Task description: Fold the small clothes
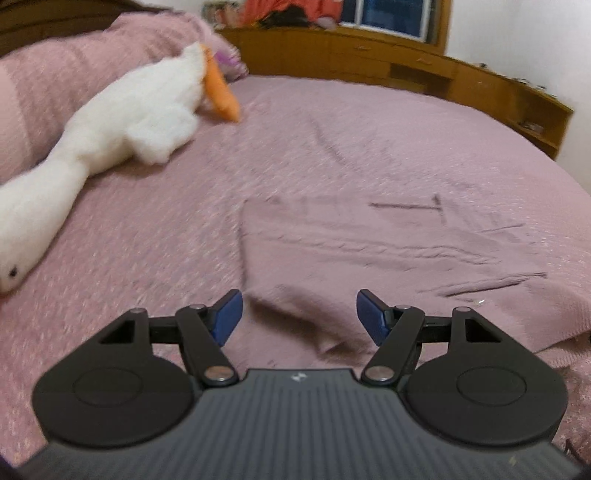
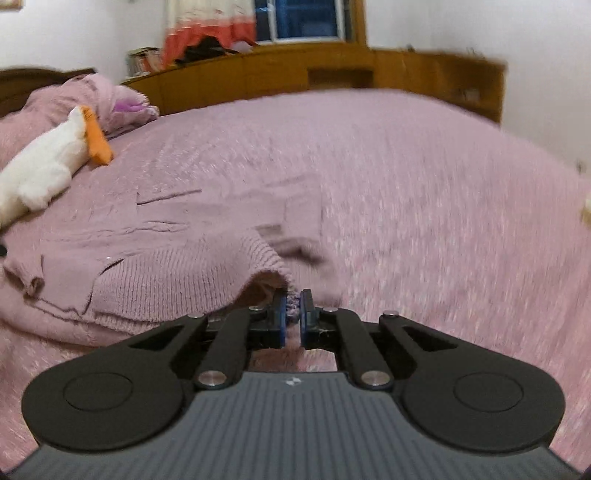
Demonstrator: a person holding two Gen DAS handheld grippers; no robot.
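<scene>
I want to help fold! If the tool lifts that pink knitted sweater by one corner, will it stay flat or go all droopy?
Probably droopy: where the right tool pinches the pink knitted sweater, the knit already sags and curls. It likely stretches a bit, being loose ribbed knit. It shouldn't slip much; the fuzzy yarn looks grippy, though that is only a guess.

A: What kind of room is shown?

B: A home bedroom. A bed (image 2: 406,166) under a pink knitted bedspread fills both views, with a white plush goose (image 1: 110,122) by the pillows (image 1: 74,55).

A: Other evidence?

B: A wooden shelf-style surround (image 2: 332,77) borders the bed, below a window (image 2: 303,18) and hanging fabric.
</scene>
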